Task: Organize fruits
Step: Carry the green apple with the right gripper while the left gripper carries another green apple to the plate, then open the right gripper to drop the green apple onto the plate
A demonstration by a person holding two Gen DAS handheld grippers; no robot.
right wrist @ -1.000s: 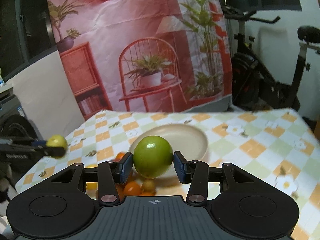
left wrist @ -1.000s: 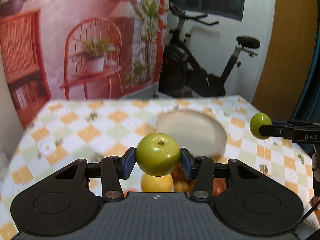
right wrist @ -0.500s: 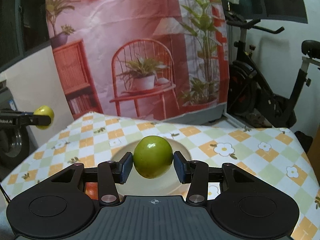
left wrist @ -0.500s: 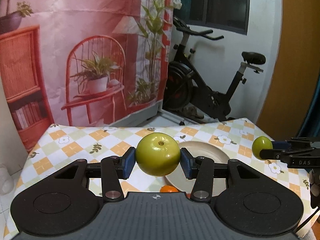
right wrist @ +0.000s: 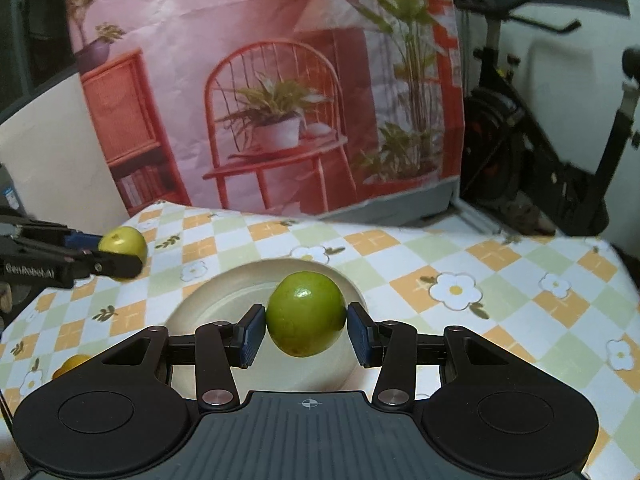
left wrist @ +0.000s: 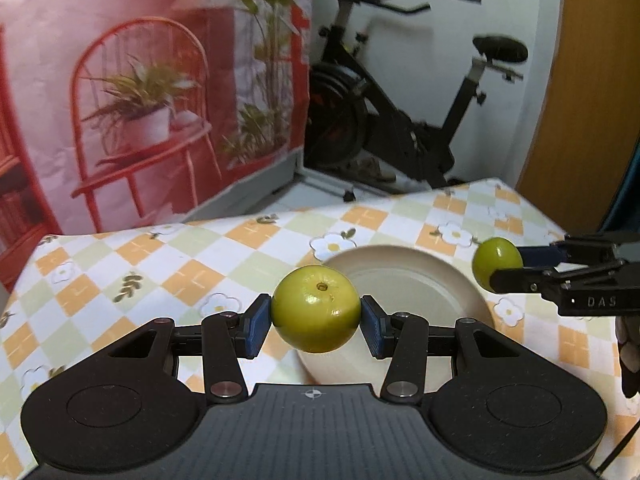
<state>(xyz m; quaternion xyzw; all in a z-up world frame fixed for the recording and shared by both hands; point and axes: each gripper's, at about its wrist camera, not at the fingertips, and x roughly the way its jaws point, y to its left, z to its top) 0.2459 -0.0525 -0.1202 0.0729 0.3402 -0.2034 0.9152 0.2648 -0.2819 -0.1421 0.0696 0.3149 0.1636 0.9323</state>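
Observation:
My left gripper (left wrist: pixel 316 318) is shut on a yellow-green fruit (left wrist: pixel 316 308) and holds it above the near left rim of a cream plate (left wrist: pixel 452 280). My right gripper (right wrist: pixel 306 328) is shut on a green fruit (right wrist: pixel 306 314) above the same plate (right wrist: pixel 240 292). In the left wrist view the right gripper (left wrist: pixel 504 270) comes in from the right with its fruit (left wrist: pixel 494 258) over the plate's right rim. In the right wrist view the left gripper (right wrist: pixel 124 258) with its fruit (right wrist: pixel 122 242) shows at the left.
The table (left wrist: pixel 140 272) has a checked orange, green and white flower cloth. A yellow-orange fruit (right wrist: pixel 74 364) lies on the cloth (right wrist: pixel 520 280) left of the plate. A pink printed backdrop and an exercise bike (left wrist: pixel 400 120) stand behind the table.
Both grippers have moved forward and down toward the plate, each still holding its fruit. The loose fruits below the left gripper have gone out of its view.

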